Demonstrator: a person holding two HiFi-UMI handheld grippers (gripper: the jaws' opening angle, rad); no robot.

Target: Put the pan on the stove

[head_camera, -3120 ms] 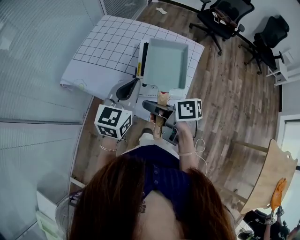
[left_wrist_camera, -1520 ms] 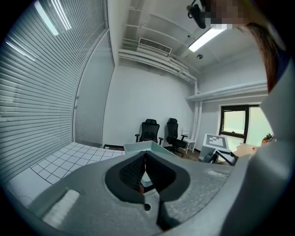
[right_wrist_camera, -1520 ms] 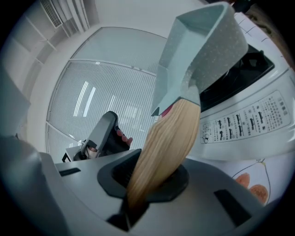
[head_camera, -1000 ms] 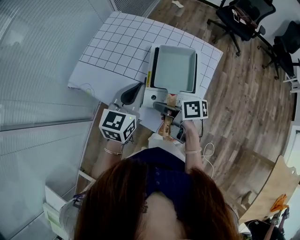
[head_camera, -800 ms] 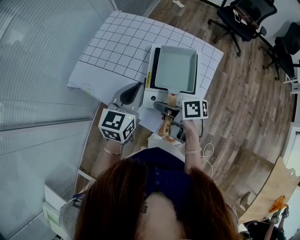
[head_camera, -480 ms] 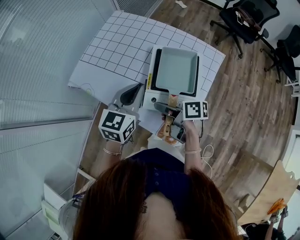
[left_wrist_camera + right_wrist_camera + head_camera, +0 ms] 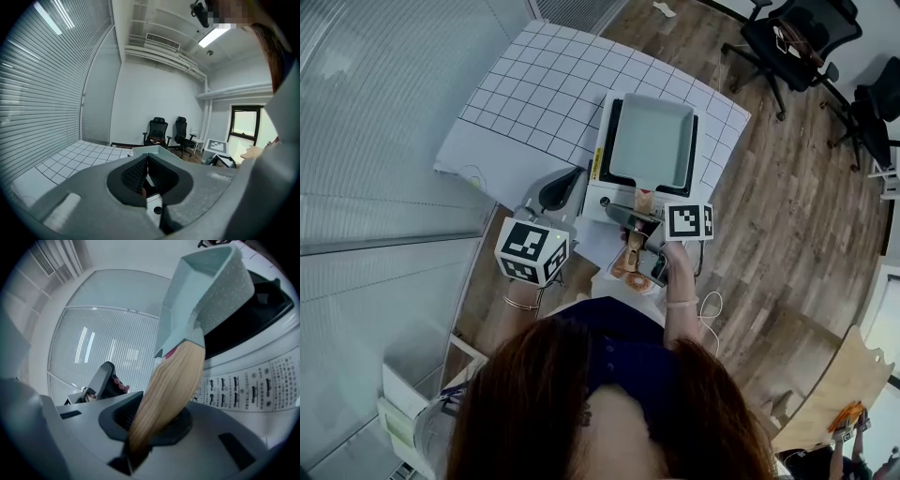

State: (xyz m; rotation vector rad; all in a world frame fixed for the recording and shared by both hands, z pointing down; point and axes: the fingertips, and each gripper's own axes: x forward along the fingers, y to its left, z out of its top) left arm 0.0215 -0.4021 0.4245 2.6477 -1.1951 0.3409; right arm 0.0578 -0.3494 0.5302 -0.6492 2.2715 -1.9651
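On the stove (image 7: 602, 194) sits the pan (image 7: 649, 141), square and pale green. Right gripper (image 7: 147, 427) clamps its wooden handle (image 7: 171, 390). Left gripper (image 7: 147, 180) hangs aside, jaws together, empty. Placing looks all but done; next, the right jaws should loosen and back straight off the handle.

I see a pale mint pan (image 7: 652, 141) (finely speckled on its outside) with a blond wood-grain handle (image 7: 164, 394), a white stove (image 7: 598, 189) topped in black, and a white sheet (image 7: 534, 94) ruled in a dark grid.
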